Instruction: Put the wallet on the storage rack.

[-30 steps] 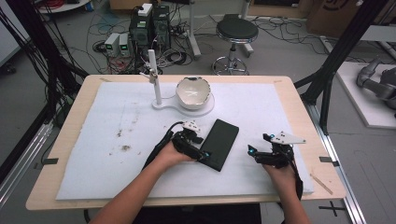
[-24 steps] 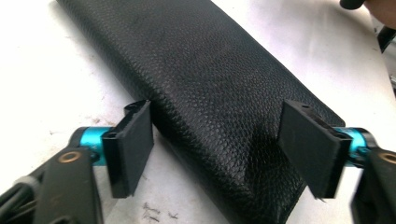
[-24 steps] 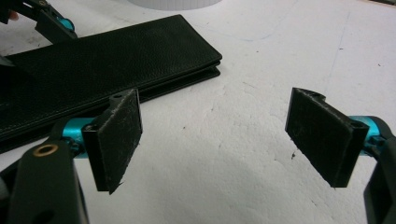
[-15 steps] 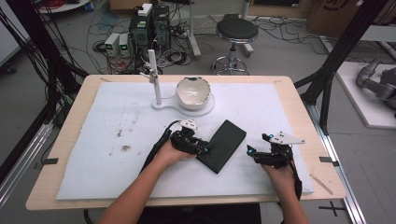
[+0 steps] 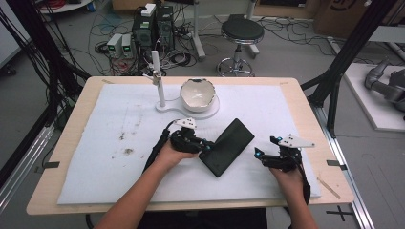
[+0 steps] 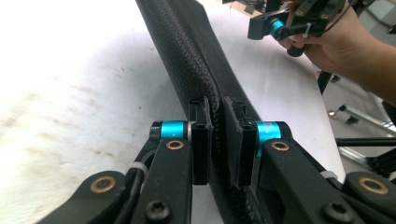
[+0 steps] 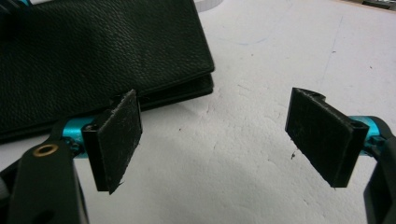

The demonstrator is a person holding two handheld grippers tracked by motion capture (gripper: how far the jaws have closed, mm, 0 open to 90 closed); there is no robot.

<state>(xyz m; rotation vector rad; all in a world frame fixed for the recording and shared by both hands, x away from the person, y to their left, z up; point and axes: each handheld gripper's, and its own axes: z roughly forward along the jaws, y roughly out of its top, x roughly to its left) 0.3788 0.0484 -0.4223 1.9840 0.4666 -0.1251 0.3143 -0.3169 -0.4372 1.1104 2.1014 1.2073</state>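
A light wooden table [image 5: 305,102] covered with a white foam mat [image 5: 95,167] stands on a grey concrete floor [image 5: 43,62] under even indoor light. Behind it, tangled cables [image 5: 191,52] run among computer towers [image 5: 155,26] and small power boxes [image 5: 120,45], with a round black stool [image 5: 242,32] on a chrome base nearby. Black frame struts [image 5: 348,52] rise at both sides, and a white platform [image 5: 377,95] lies at the right

My pads [image 7: 119,140] are matt black rubber, a bit frayed; the wallet [image 5: 227,146] is pebbled black leather; the mat [image 5: 95,138] looks like rough white foam, the table [image 5: 305,102] pale wood.
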